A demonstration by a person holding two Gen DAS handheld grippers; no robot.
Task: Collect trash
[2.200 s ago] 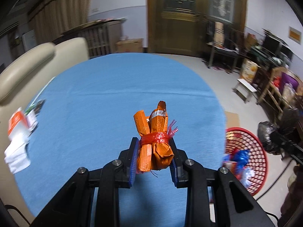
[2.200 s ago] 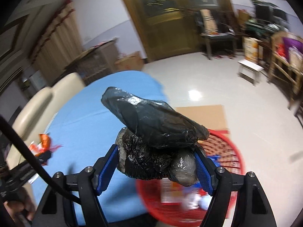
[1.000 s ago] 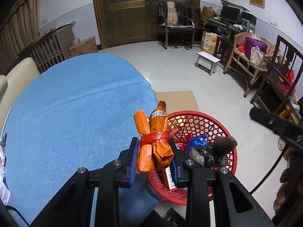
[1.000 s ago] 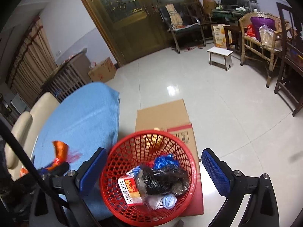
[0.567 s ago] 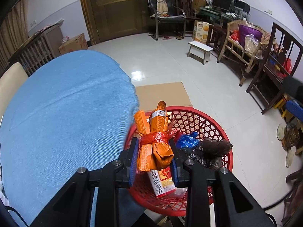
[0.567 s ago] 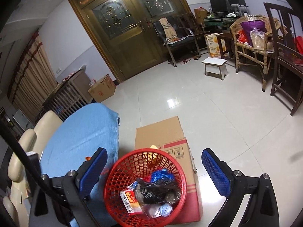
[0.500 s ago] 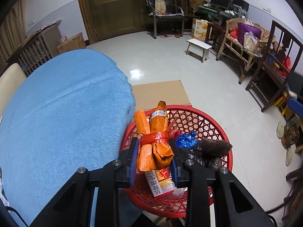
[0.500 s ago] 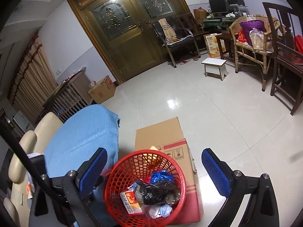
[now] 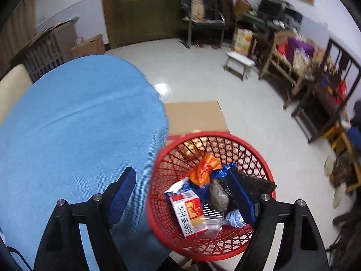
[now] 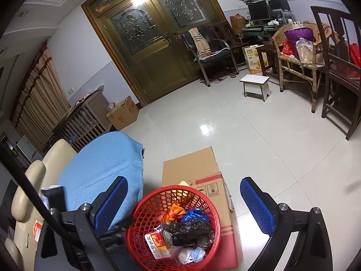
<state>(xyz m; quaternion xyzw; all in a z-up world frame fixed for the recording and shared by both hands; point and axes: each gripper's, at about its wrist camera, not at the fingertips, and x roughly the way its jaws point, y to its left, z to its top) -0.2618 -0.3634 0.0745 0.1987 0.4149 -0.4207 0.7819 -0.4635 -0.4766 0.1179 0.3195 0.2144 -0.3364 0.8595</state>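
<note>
The orange wrapper bundle (image 9: 204, 169) tied with red string lies in the red mesh basket (image 9: 203, 135), on top of other trash. My left gripper (image 9: 181, 195) hangs over the basket with its jaws opening; nothing is between its blue pads (image 9: 121, 194). In the right wrist view the same bundle (image 10: 174, 211) rests beside a black bag (image 10: 189, 230) and a red and white carton (image 10: 155, 241) inside the basket (image 10: 173, 188). My right gripper (image 10: 183, 204) is open and empty above the basket.
The blue cloth-covered table (image 9: 79, 124) borders the basket on the left. A cardboard box (image 10: 191, 169) lies on the floor behind the basket. A cream chair (image 10: 27, 192) stands at the left; a white stool (image 10: 255, 83) and wooden chairs stand at the right.
The left jaws have spread apart and the orange bundle has dropped from them into the red basket. The right gripper stays open above the basket.
</note>
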